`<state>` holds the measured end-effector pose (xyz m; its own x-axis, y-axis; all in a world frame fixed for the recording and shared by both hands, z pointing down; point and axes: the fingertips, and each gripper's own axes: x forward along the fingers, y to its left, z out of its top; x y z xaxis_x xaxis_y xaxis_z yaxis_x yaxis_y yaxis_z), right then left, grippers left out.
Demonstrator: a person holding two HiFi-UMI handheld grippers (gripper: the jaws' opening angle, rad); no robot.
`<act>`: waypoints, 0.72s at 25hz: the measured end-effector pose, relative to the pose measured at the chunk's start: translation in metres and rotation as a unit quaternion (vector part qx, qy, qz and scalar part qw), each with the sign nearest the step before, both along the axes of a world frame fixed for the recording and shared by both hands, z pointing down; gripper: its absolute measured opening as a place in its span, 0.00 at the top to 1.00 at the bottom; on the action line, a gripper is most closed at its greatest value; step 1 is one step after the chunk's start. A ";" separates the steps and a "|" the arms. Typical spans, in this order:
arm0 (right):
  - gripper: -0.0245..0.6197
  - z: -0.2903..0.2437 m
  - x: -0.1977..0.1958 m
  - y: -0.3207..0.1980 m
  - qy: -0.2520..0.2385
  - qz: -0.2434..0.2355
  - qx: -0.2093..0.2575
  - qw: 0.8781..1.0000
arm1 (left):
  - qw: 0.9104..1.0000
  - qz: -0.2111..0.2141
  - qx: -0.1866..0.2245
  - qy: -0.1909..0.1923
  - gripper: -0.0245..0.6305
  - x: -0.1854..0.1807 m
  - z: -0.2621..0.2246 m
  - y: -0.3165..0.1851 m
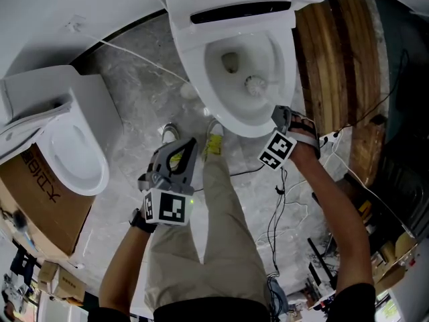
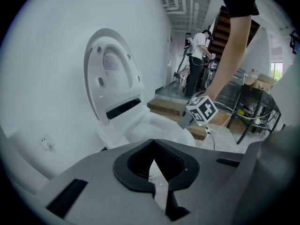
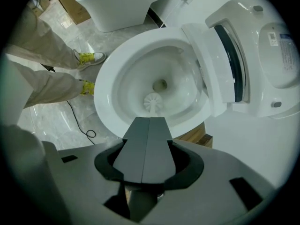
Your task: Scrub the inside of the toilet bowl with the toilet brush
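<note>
Where the toilet brush (image 3: 152,102) sits, its white bristle head is down inside the toilet bowl (image 3: 108,78), just beside the drain hole on the side nearer us. In the head view we see the brush (image 1: 255,84) low in the bowl (image 1: 201,79), toward the right wall. The right gripper (image 3: 150,121) has its jaws pinched together on the brush stem, and the head pokes out just past the tips. The gripper (image 1: 278,116) hangs over the bowl's near rim. The seat and lid (image 2: 110,74) stand raised against the wall.

The left gripper (image 1: 179,154) is held well apart from the bowl, above the trouser leg, with its jaws parted and nothing in them (image 2: 157,168). We also note a second toilet (image 1: 74,153) to the left, a cardboard box (image 1: 40,200) beside it, a wooden step (image 1: 328,52) to the right, and cables (image 1: 281,206) on the marble floor (image 1: 134,86).
</note>
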<state>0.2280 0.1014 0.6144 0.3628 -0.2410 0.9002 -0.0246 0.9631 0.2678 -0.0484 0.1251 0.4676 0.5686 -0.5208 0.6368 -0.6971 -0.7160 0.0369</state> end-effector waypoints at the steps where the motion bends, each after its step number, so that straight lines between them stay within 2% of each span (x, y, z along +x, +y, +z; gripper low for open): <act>1: 0.69 -0.001 -0.001 0.005 -0.001 0.001 -0.004 1.000 | 1.000 0.000 0.000 0.000 0.94 0.000 0.000 0.000; 10: 0.69 -0.002 -0.020 0.032 -0.024 0.013 -0.025 0.999 | 1.000 -0.001 -0.004 0.001 0.94 -0.003 0.003 0.004; 12: 0.69 0.001 -0.028 0.034 -0.038 0.046 -0.028 0.998 | 1.000 0.000 -0.005 0.001 0.94 -0.004 0.004 0.004; 15: 0.69 0.010 -0.042 0.028 -0.060 0.127 -0.029 0.990 | 1.000 -0.001 -0.008 0.000 0.94 -0.005 0.006 0.003; 18: 0.69 0.021 -0.056 0.018 -0.070 0.170 -0.026 0.983 | 1.000 -0.001 -0.007 0.003 0.94 -0.003 0.004 0.000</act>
